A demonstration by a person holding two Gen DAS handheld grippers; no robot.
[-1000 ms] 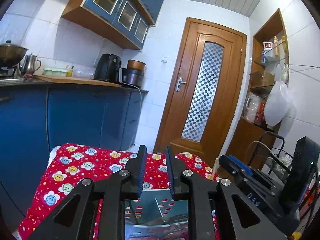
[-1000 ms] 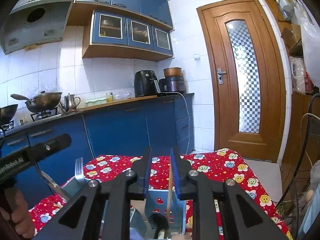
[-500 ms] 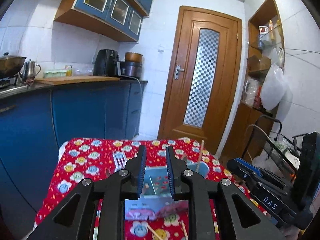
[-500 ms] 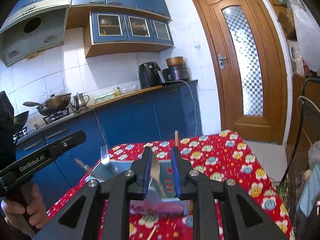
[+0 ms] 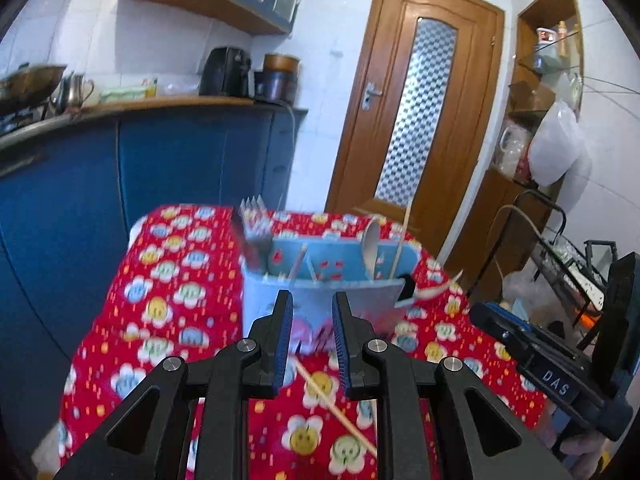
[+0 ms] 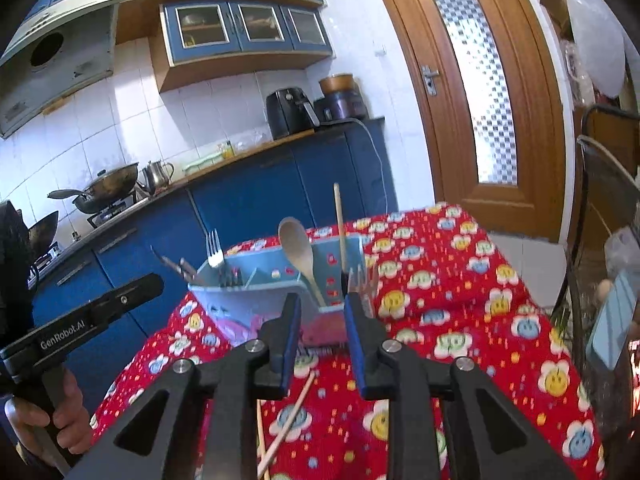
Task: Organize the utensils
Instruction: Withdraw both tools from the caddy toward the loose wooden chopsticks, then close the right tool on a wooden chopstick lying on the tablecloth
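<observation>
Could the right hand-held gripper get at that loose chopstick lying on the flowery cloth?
Probably yes. The right hand-held gripper is open and holds nothing, and the chopstick lies bare on the tablecloth just below its fingers, in front of the utensil holder.

Left view smeared with motion blur, fork (image 5: 256, 228) by the caddy (image 5: 320, 300) just a ghosted smudge. Chopstick (image 6: 286, 420) in front of the caddy (image 6: 256, 300) half hidden under right gripper (image 6: 320, 304), running off the bottom edge.
</observation>
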